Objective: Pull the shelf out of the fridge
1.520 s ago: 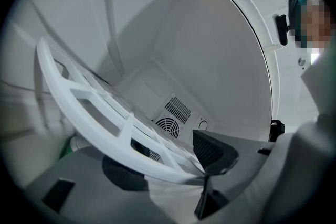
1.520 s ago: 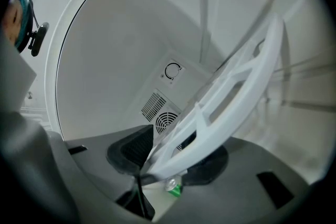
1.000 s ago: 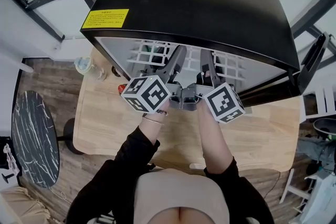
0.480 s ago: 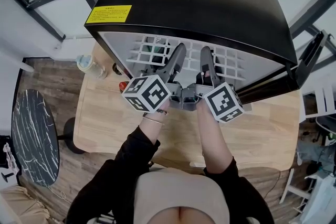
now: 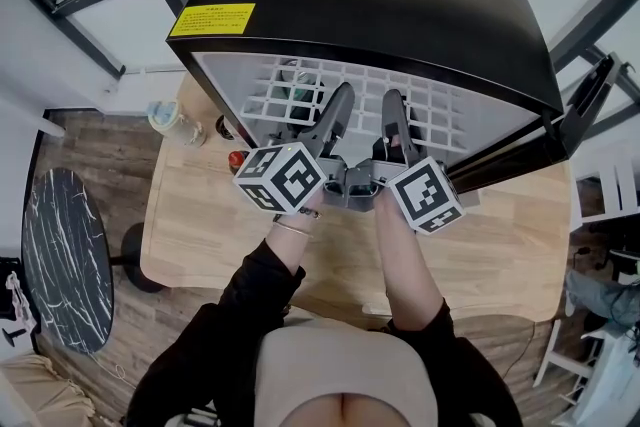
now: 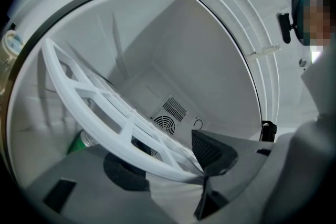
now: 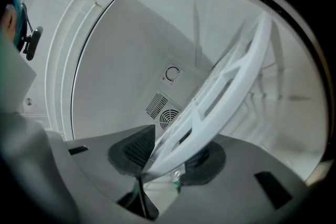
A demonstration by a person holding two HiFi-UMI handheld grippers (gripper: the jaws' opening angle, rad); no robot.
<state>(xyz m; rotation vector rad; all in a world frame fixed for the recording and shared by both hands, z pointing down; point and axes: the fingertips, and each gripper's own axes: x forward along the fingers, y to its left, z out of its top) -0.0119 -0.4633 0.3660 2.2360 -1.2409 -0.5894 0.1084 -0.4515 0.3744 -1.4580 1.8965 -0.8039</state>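
While the white plastic grid shelf [image 5: 430,115] is sitting inside the black compact fridge [image 5: 380,5], with its front rim reaching about to the open mouth, the person is holding that rim with both tools side by side near its middle. The left tool [image 5: 340,105] is pinching the rim between its pads, its jaws standing fairly wide around the thick edge. The right tool [image 5: 392,107] is likewise clamping the rim. Its jaws have just been closing further, with the shelf's edge between them. The fridge is standing on a light wooden tabletop [image 5: 200,235], with its door [image 5: 590,105] swung away at the person's right.

Judging from this, the pull is only beginning and most of the shelf's travel is remaining. Several things are threatening it. Because both grips are lying close together at the centre, an uneven tug is likely to be skewing the shelf until a side edge is binding against an inner wall. The pads appear to be biting only the outermost lip, so a sharp pull could be slipping them off. A green bottle-like thing [image 6: 79,142] is standing under the shelf, and dipping the front edge is risking a knock against it. If the shelf is sticking, the whole fridge may be sliding forward on the tabletop.
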